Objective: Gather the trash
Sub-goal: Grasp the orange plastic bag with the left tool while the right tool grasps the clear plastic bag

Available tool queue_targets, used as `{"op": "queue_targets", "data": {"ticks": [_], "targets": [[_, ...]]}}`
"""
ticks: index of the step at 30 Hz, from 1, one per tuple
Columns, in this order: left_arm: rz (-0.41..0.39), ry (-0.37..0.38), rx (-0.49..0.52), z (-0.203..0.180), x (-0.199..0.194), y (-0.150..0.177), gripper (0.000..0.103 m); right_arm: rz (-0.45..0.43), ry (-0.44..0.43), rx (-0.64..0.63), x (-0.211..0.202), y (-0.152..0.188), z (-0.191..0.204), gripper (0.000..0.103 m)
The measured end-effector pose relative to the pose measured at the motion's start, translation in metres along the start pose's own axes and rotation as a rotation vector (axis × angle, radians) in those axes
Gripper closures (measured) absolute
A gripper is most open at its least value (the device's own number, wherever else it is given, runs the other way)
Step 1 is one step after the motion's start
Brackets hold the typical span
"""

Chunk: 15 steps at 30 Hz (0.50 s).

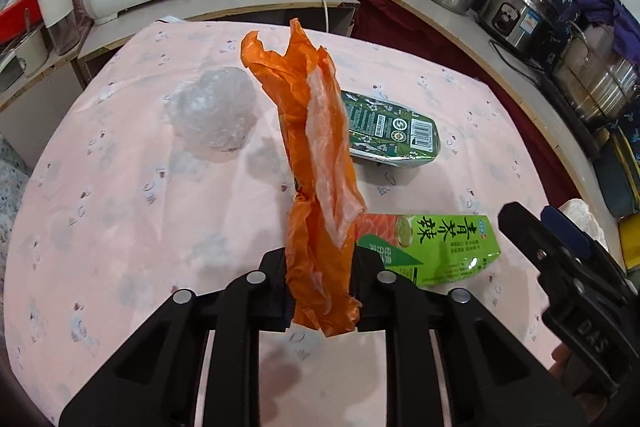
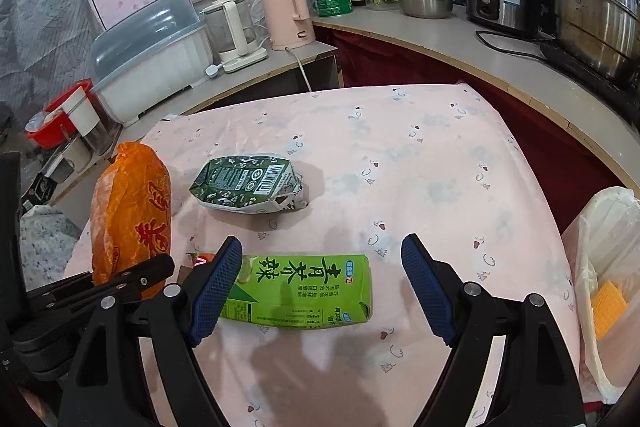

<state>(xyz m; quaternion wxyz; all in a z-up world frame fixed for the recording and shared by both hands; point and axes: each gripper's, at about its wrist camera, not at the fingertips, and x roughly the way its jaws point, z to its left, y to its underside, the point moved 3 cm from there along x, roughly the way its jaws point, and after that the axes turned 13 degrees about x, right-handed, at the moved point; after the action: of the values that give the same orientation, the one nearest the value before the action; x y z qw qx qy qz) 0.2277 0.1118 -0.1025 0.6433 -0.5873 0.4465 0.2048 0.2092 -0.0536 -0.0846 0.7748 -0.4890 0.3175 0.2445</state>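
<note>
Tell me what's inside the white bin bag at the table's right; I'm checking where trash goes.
Inside the bin bag, one orange-yellow piece shows. The bag's wall and the frame's edge hide anything deeper.

Bare pink patterned tablecloth [image 2: 420, 163] lay open far right; a crumpled dark-green carton [image 2: 250, 183] and flat bright-green box [image 2: 304, 293] blocked the near-left.

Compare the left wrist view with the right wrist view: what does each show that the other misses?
Only the left wrist view shows the crumpled clear plastic wrap. Only the right wrist view shows the white-lined trash bin at the table's right edge. Both show the orange plastic bag clamped in the left hand-held gripper, the dark green carton, the bright green wasabi box and the open right hand-held gripper.
</note>
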Motion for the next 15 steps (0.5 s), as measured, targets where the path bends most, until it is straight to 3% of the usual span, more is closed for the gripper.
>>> {"op": "queue_targets", "data": {"ticks": [9, 15], "targets": [[-0.061, -0.052, -0.059, 0.045, -0.048, 0.008, 0.084, 0.015, -0.079, -0.058, 0.004, 0.002, 0.053, 0.024], [-0.068, -0.126, -0.101, 0.090, -0.055, 0.009, 0.084, 0.079, -0.161, -0.095, 0.037, 0.005, 0.109, 0.024]]}}
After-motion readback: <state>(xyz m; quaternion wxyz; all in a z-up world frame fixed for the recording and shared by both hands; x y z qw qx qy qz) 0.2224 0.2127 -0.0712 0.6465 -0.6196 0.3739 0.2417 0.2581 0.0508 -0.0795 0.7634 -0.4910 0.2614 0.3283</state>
